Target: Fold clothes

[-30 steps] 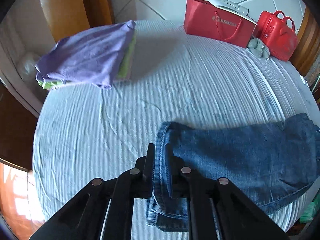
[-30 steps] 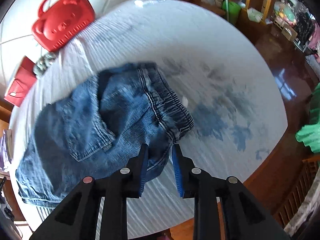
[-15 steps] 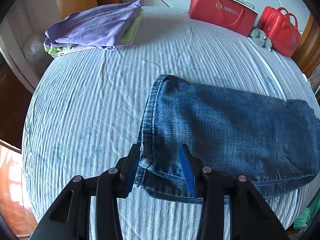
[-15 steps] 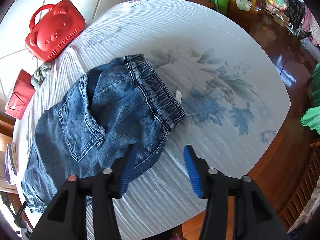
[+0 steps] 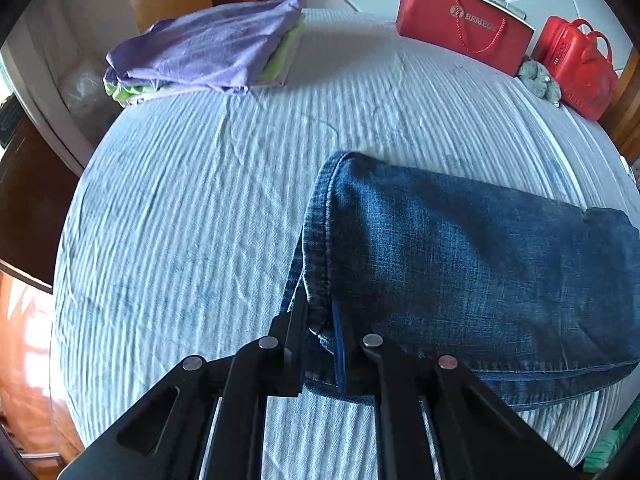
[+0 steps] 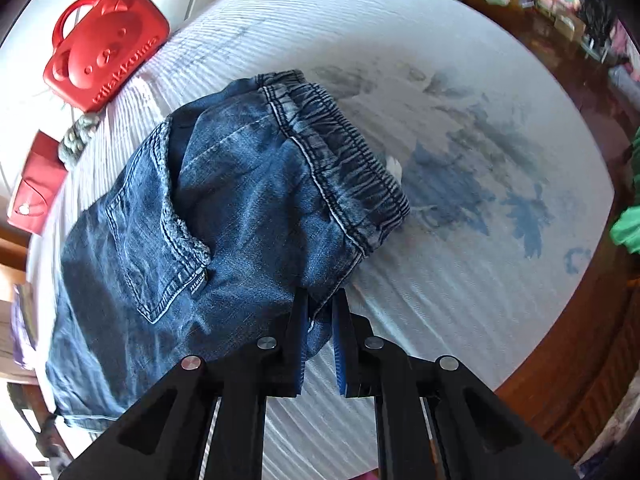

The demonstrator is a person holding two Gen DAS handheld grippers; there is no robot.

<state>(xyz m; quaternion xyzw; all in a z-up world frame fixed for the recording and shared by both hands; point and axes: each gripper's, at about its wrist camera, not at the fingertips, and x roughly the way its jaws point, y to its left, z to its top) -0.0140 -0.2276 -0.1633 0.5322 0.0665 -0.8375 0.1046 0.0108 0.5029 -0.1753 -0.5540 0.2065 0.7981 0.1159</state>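
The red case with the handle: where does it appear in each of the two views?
Left wrist view: the red case stands at the upper right, at the bed's far edge.
Right wrist view: it is at the upper left.
Shared landmark: the jeans on the bed.

The jeans (image 5: 460,264) are dark blue denim, folded lengthwise into a long band that lies flat across the bed (image 5: 200,208) near its front edge; one end shows a stitched hem (image 5: 320,216), the other an elasticated, gathered waistband (image 6: 344,148) with a small white tag just beside it; a back pocket (image 6: 156,248) faces up, bearing a small dark label; the cloth rumples and lifts at the near corners, seemingly in more than one layer, though the fisheye view makes the layers hard to count.
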